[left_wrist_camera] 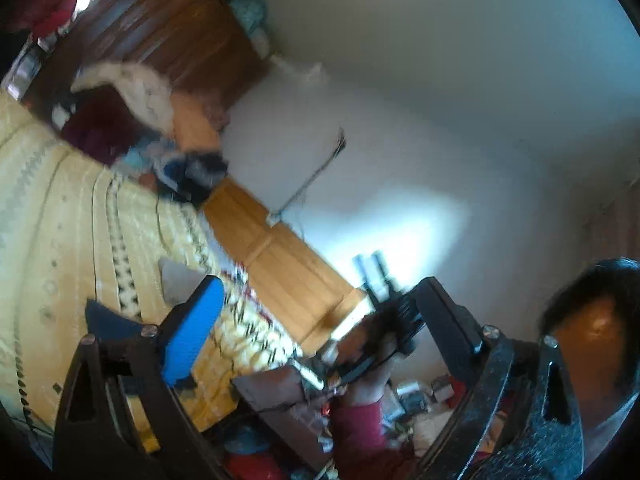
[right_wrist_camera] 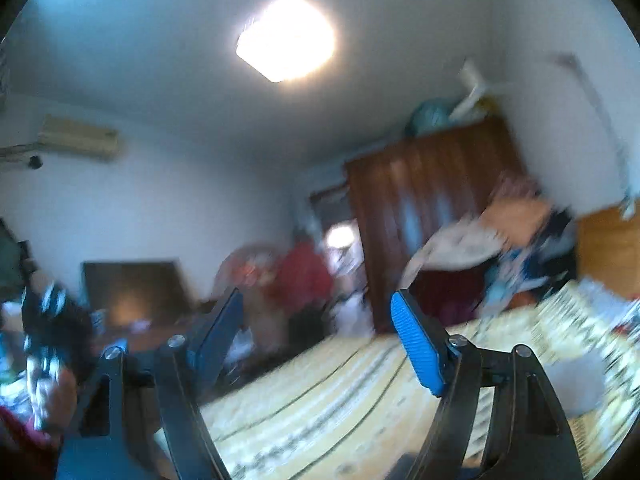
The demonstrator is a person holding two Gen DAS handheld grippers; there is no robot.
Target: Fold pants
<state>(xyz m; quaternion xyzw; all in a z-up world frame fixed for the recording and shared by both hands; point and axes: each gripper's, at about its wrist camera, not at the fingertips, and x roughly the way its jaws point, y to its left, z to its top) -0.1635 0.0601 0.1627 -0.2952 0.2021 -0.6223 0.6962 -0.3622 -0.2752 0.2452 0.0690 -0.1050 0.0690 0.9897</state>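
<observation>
A: Both views are blurred and aimed high: ceiling, wall, wardrobe (right_wrist_camera: 432,216). Where are the pants?

B: I cannot pick them out for certain. A small grey patch lies on the yellow bedspread (right_wrist_camera: 360,392), lower right in the right wrist view (right_wrist_camera: 576,384), and a similar grey bit shows left of centre in the left wrist view, just above the blue pad. It may be cloth; too smeared to say it is the pants. There is also a clothes pile (right_wrist_camera: 500,240) at the far side of the bed.

A: And the grippers?

B: The right gripper (right_wrist_camera: 316,328) has its jaws spread wide, nothing between them. The left gripper (left_wrist_camera: 320,320) is also wide open and empty; through its gap, lower centre, you see the person's other hand holding the second tool.

A: So the step in hand?

B: I judge it as getting into position, before any grasp. To do it well: tip both cameras down toward the bedspread, find the garment's waistband or hem, and come in low with jaws open, one gripper per corner, apart from each other so the fabric stays flat.
</observation>
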